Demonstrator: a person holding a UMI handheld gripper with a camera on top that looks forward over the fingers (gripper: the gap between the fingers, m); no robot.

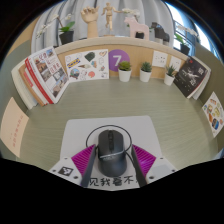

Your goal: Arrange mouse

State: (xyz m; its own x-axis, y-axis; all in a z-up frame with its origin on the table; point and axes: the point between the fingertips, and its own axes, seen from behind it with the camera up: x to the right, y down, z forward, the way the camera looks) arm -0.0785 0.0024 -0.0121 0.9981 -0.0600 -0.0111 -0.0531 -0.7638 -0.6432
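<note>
The gripper (pixel 109 172) grasps a dark grey computer mouse (pixel 110 148), its two magenta pads (pixel 76 163) pressing against the mouse's left and right sides. The mouse sits over a white mouse pad (pixel 82 132) lying on the beige desk (pixel 50 128). Far across the desk, small potted plants (pixel 124 70) stand before propped-up magazines (pixel 88 65) and a purple number card (pixel 117 58).

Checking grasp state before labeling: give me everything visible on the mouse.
The mouse is dark grey to black, smooth and plastic-looking, with a rounded hump and a faint centre line where a wheel would sit. It lies flat on a light grey mouse pad, lengthwise along the fingers. It sits between the gripper's two magenta pads, which look to press both its flanks. No cable shows.
</note>
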